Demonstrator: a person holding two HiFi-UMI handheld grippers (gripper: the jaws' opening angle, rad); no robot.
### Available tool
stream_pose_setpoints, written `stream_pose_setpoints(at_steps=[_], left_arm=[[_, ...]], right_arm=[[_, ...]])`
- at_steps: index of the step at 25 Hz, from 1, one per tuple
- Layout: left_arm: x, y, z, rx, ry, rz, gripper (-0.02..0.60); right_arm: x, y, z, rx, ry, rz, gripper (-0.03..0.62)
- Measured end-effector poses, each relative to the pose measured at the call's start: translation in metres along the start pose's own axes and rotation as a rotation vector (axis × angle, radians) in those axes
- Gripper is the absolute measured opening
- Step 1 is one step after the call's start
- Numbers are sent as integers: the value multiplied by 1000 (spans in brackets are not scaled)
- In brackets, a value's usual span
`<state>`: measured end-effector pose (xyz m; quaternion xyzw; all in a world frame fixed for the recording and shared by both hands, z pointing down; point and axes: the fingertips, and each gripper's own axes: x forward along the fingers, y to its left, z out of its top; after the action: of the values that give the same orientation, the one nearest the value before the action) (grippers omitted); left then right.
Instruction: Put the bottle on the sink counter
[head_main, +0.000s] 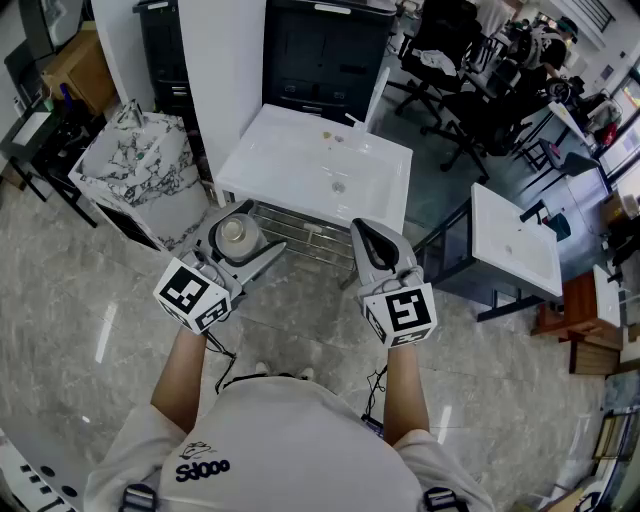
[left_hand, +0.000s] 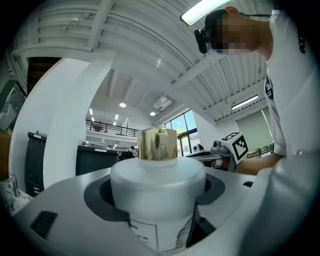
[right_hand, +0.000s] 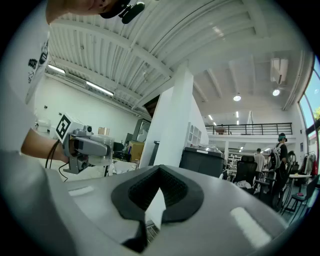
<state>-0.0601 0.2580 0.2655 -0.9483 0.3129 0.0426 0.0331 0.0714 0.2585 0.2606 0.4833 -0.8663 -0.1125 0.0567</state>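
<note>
So the left gripper (head_main: 245, 238) is clamped on a squat frosted-white round bottle (left_hand: 157, 185), with a jaw hugging each side. The bottle stands upright between them, with a shiny gold cap (left_hand: 158, 144) on top and a printed label lower down. The white rectangular sink counter (head_main: 290, 150) sits just ahead. The right gripper (right_hand: 159, 197) has its jaws together, with nothing in them.

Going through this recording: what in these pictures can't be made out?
- Label print on the bottle: left gripper view, cut off by the bottom edge and too small to read.
- Bottle's base: head view, hidden inside the left claw.
- Small bits on the sink counter: head view, too small to name.
</note>
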Motion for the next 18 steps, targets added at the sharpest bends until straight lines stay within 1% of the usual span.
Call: stream_pose_setpoints(at_steps=[4,9,18], left_arm=[[0,0,-3,7,7,4,345],[-4,4,-6,-2,7,16,345],[-13,8,-9,0,24,10,345]], right_arm=[[2,0,2,-4,-7,11,8],[-2,-2,0,49,-28,-14,8],[0,5,-8,74,2,-15,9]])
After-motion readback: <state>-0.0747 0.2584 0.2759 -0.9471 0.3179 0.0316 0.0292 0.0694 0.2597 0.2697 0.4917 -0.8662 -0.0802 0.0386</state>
